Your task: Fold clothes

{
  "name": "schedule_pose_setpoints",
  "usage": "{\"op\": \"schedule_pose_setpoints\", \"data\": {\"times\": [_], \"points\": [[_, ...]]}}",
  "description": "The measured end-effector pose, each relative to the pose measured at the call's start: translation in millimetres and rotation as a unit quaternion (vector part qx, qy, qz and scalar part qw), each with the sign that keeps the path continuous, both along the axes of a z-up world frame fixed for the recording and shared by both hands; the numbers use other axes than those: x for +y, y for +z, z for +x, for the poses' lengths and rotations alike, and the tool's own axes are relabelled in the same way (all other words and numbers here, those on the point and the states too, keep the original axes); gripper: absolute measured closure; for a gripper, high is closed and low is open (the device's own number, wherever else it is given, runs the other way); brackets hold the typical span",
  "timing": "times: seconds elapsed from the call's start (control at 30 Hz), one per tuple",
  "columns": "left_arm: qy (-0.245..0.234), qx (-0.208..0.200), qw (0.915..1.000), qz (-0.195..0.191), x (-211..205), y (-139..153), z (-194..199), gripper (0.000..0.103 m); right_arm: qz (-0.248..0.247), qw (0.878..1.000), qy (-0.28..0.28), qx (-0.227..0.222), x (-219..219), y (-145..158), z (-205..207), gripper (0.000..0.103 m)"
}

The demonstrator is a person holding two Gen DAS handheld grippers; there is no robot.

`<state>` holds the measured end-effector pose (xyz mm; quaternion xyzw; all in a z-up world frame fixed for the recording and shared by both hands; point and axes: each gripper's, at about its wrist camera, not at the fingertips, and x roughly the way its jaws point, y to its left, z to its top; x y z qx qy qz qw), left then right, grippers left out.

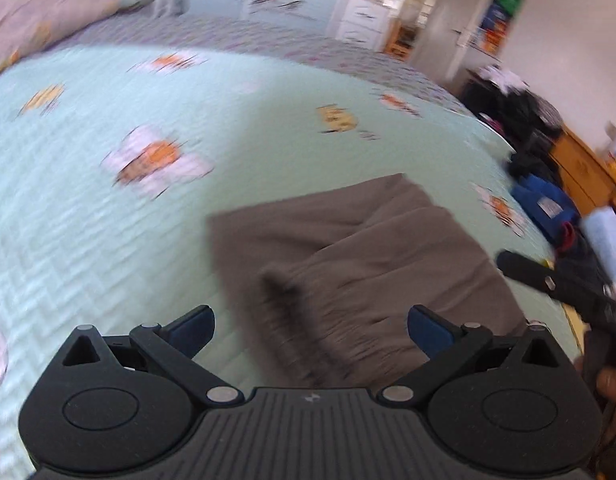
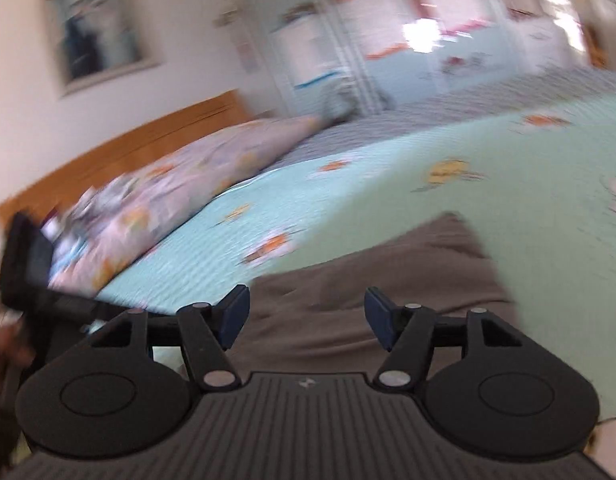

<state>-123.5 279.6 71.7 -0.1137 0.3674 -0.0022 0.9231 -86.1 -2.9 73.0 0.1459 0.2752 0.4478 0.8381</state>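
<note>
Brown-grey knit cloth garment – folded into a rough rectangle, lying flat on the pale mint quilted bedspread. Soft creases run along its top layer; one edge looks bunched, details blurred.

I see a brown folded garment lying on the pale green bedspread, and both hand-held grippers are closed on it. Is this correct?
Not quite. The brown garment does lie on the pale green bedspread, but neither gripper is closed on it. The left hand-held gripper and the right hand-held gripper both stand open, as each wrist view shows.
</note>
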Motion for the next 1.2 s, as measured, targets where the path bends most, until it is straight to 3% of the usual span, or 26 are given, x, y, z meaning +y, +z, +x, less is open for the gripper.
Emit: {"op": "schedule_pose_setpoints", "data": {"times": [0.1,0.2,0.3,0.37,0.43,0.5,0.53,0.57,0.6,0.67,0.7,0.77,0.87,1.0,1.07,1.2], "points": [[-0.039,0.018,0.9962,0.075,-35.4,-11.7,31.0,0.0,0.033,0.998,0.003,0.044,-7.5,1.4,36.0,0.037],[-0.043,0.057,0.9887,0.132,-54.1,-40.9,39.1,0.0,0.017,0.997,0.027,0.074,5.1,3.8,77.3,0.037],[-0.049,0.048,0.9864,0.149,-59.2,-54.9,27.6,0.0,0.005,0.989,0.081,0.121,21.0,-1.8,110.9,0.037],[-0.05,0.041,0.9863,0.152,-60.0,-58.7,22.3,0.0,-0.004,0.978,0.139,0.158,38.9,-11.8,133.1,0.037],[-0.047,0.041,0.9874,0.145,-57.2,-59.6,21.7,0.0,-0.04,0.97,0.158,0.181,60.0,-26.9,157.9,0.04],[-0.044,0.043,0.9887,0.137,-54.7,-61.1,21.2,0.0,-0.077,0.971,0.126,0.19,74.0,-43.8,183.4,0.052],[-0.046,0.042,0.9887,0.137,-54.2,-61.9,19.9,0.0,-0.074,0.971,0.119,0.195,78.0,-52.9,195.8,0.069],[-0.048,0.042,0.9885,0.137,-53.7,-62.8,18.5,0.0,-0.071,0.972,0.113,0.196,81.3,-59.8,205.7,0.079],[-0.05,0.041,0.9884,0.137,-53.3,-63.6,17.0,0.0,-0.065,0.973,0.103,0.195,82.1,-63.9,212.3,0.103],[-0.053,0.045,0.9888,0.132,-51.0,-62.9,15.5,0.0,-0.049,0.976,0.082,0.197,81.9,-70.3,223.3,0.103],[-0.054,0.048,0.9892,0.127,-49.3,-61.7,15.4,0.0,-0.042,0.978,0.069,0.191,79.4,-68.9,224.7,0.103],[-0.054,0.052,0.9902,0.118,-46.1,-57.8,14.7,0.0,-0.018,0.983,0.045,0.178,69.5,-60.3,222.6,0.093],[-0.043,0.047,0.994,0.088,-38.9,-43.3,9.8,0.001,0.047,0.988,0.049,0.139,43.0,-35.7,202.4,0.093],[-0.025,0.011,0.9996,0.009,-24.5,-0.9,12.4,0.001,-0.039,0.997,0.05,0.051,12.6,-1.0,131.7,0.091],[-0.041,-0.001,0.9991,0.013,-31.5,17.5,33.5,0.0,-0.086,0.995,0.045,0.015,-3.8,4.4,96.0,0.089],[-0.083,0.025,0.9929,0.081,-72.6,21.2,109.2,0.001,-0.145,0.988,0.044,-0.014,-21.5,-1.1,51.7,0.089]]}}
